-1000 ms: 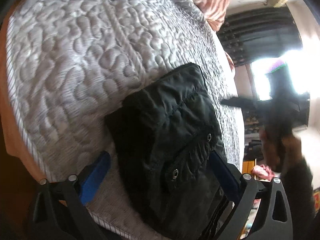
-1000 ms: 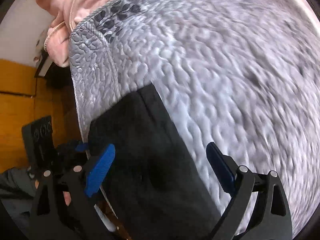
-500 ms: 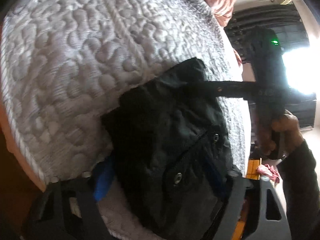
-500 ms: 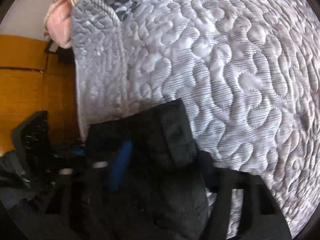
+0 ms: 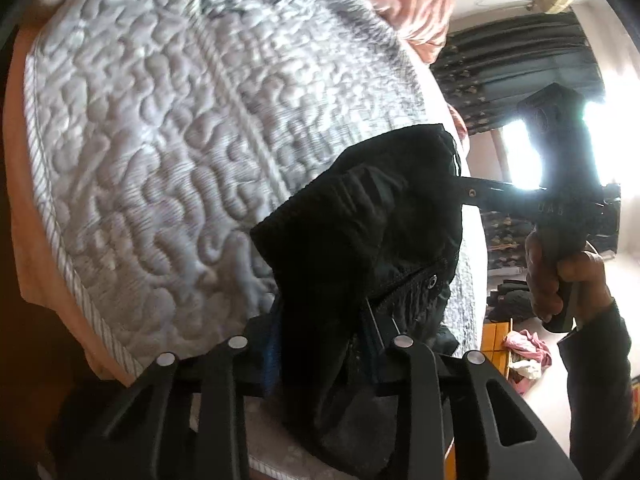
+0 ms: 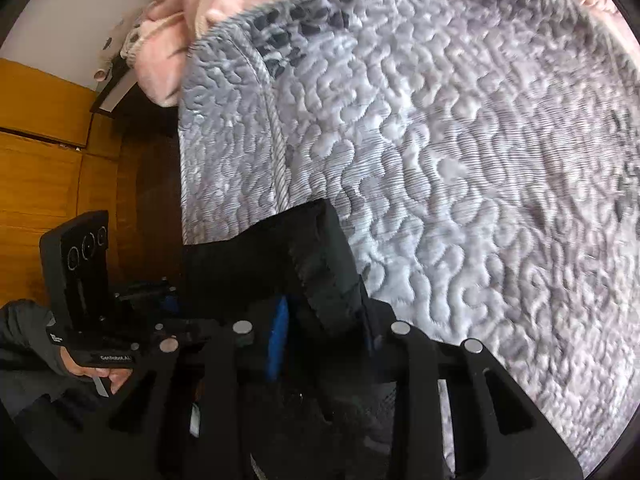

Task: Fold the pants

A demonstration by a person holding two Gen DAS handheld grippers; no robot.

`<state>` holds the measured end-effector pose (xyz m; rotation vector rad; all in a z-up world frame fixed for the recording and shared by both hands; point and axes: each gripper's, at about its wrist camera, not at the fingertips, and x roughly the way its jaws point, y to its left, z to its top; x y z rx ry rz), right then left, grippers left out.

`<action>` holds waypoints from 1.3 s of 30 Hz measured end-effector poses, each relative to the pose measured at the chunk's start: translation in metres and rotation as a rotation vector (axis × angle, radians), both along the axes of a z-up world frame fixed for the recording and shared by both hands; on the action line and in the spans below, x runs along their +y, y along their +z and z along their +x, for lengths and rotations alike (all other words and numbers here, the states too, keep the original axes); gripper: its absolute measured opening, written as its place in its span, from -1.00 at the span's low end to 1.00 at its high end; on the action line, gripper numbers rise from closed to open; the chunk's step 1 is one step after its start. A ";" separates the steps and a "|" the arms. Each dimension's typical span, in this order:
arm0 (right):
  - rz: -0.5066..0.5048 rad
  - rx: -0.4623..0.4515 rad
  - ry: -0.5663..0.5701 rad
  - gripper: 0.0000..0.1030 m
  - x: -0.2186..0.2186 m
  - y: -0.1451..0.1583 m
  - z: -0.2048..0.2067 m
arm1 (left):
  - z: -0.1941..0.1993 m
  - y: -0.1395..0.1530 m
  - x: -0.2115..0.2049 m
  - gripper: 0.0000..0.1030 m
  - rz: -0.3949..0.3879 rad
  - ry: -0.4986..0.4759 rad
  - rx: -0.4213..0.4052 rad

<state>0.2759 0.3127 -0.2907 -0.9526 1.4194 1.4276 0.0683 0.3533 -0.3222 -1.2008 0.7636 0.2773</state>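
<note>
Both hand-held grippers, left (image 5: 320, 344) and right (image 6: 324, 332), are clenching the black pants (image 5: 360, 232), whose folded length is running across the quilted bed (image 5: 160, 140).

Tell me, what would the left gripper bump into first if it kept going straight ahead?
The left gripper is shut on the black fabric pants; going straight on, it probably meets the grey quilted bedspread next.

Grey quilted mattress (image 5: 168, 152) bearing black pants (image 5: 360, 240) and, seemingly, a pink blanket (image 6: 180, 8) at its far end.
</note>
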 end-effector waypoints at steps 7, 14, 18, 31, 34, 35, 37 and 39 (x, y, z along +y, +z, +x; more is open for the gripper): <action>0.036 -0.051 -0.016 -0.46 -0.028 0.043 -0.001 | 0.010 0.034 -0.014 -0.42 0.066 -0.044 -0.048; 0.084 -0.100 -0.040 -0.46 -0.067 0.088 -0.003 | 0.016 0.074 -0.035 -0.45 0.137 -0.104 -0.097; 0.104 -0.126 -0.061 -0.46 -0.090 0.107 -0.003 | 0.013 0.090 -0.054 -0.47 0.170 -0.135 -0.123; 0.170 -0.186 -0.119 -0.48 -0.164 0.153 -0.002 | 0.021 0.137 -0.106 -0.50 0.274 -0.252 -0.172; 0.197 -0.196 -0.136 -0.48 -0.184 0.163 -0.001 | 0.023 0.147 -0.120 -0.50 0.298 -0.281 -0.180; 0.203 -0.199 -0.140 -0.49 -0.189 0.165 -0.002 | 0.024 0.151 -0.126 -0.50 0.308 -0.293 -0.183; 0.220 -0.205 -0.149 -0.49 -0.204 0.171 -0.002 | 0.025 0.156 -0.134 -0.51 0.324 -0.313 -0.187; 0.232 -0.209 -0.157 -0.50 -0.215 0.175 -0.002 | 0.027 0.163 -0.144 -0.51 0.341 -0.335 -0.193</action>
